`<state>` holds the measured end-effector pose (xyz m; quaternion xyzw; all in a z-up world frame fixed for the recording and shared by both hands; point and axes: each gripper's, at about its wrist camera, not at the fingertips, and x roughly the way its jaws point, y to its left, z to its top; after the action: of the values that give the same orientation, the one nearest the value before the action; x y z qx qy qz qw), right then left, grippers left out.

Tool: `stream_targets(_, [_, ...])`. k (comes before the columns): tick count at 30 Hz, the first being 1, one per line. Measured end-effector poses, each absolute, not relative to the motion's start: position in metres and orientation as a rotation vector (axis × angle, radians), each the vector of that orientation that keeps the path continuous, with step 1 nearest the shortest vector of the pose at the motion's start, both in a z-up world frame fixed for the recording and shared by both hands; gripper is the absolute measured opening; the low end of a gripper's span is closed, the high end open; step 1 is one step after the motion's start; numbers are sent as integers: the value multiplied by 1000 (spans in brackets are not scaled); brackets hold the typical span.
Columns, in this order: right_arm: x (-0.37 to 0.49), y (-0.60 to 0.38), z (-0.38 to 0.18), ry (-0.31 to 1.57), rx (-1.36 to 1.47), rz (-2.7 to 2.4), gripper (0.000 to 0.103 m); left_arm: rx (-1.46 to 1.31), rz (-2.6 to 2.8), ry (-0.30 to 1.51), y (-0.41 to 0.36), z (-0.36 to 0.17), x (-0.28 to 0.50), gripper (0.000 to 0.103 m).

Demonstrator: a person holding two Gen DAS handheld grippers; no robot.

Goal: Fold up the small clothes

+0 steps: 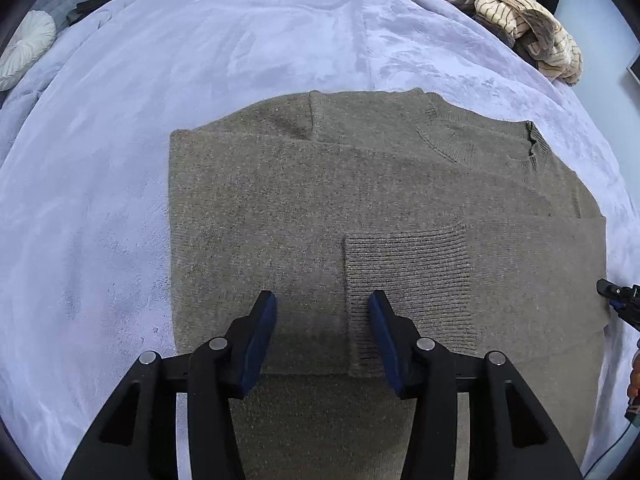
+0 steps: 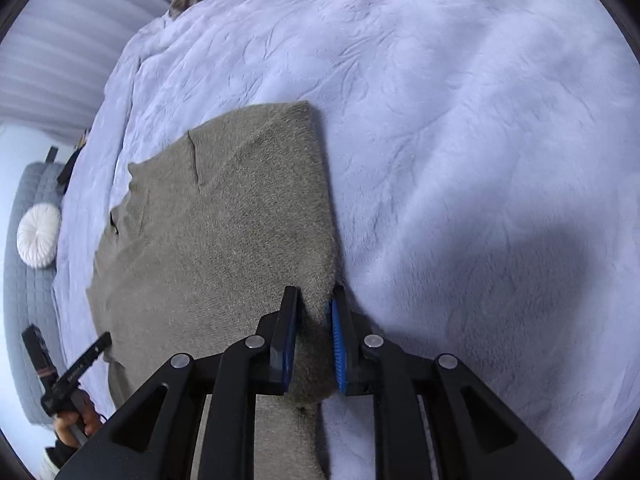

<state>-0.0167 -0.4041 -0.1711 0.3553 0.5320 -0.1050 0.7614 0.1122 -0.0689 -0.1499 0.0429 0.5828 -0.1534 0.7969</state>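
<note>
mid-fold on the bed [image 1: 120, 160]: left claw [image 1: 323, 306] gapes empty over the grey sweater [image 1: 260, 184]; right claw [image 2: 314, 304] pinches its edge, ready to lift across.

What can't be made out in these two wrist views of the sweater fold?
- Sweater hem: left wrist view, hidden behind the left gripper and cut off by the bottom edge.
- Whether the right gripper actually pinches the sweater's edge: right wrist view, dark between the fingers.
- Clothes pile: left wrist view, cropped by the edge.

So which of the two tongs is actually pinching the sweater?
The right tongs: their blue pads squeeze the grey sweater's edge. The left tongs gape open above it.
</note>
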Motion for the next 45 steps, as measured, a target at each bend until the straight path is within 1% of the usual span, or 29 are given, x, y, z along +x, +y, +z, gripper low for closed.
stream_targets(1, [-19,-401,-168,1163,751,-246,25,97,-330,1252,-67,-149,111,50])
stream_targets(3, [-24,-396,-161,1173,701,-271,33,97,-323,1258,-63,-146,109,50])
stream_targets(4, [-28,-394,-158,1174,691,-282,35,87,-321,1263,-60,-144,108,50])
stream_targets(6, [-39,-392,-151,1163,696,-302,43,30,-342,1282,-54,-141,107,50])
stream_targets(10, [-58,-388,-143,1152,727,-304,44,-86,-428,1317,-58,-139,116,50])
stream_targets(12, [-62,-381,-140,1146,718,-292,44,-72,-457,1342,-70,-144,124,50])
stream_targets(13, [-61,-376,-139,1144,707,-284,44,-54,-456,1347,-76,-147,126,48])
stream_targets(14, [-60,-372,-139,1148,691,-274,44,-36,-456,1342,-80,-149,127,20])
stream_targets(15, [-58,-367,-139,1155,680,-267,44,-9,-453,1335,-85,-149,128,3])
stream_targets(20, [-47,-355,-133,1133,640,-255,44,45,-477,1246,-90,-125,130,3])
stream_targets(23, [-40,-355,-140,1156,624,-253,44,100,-453,1277,-90,-137,136,4])
stream_targets(26, [-35,-358,-166,1250,580,-293,45,170,-428,1271,-87,-148,129,4])
stream_targets(29, [-38,-364,-168,1234,627,-279,45,271,-362,1246,-84,-147,119,4])
stream_targets(38, [-51,-364,-156,1244,634,-289,48,156,-300,1282,-36,-131,95,4])
stream_targets(45, [-67,-353,-150,1263,646,-286,51,139,-299,1322,-33,-129,69,4])
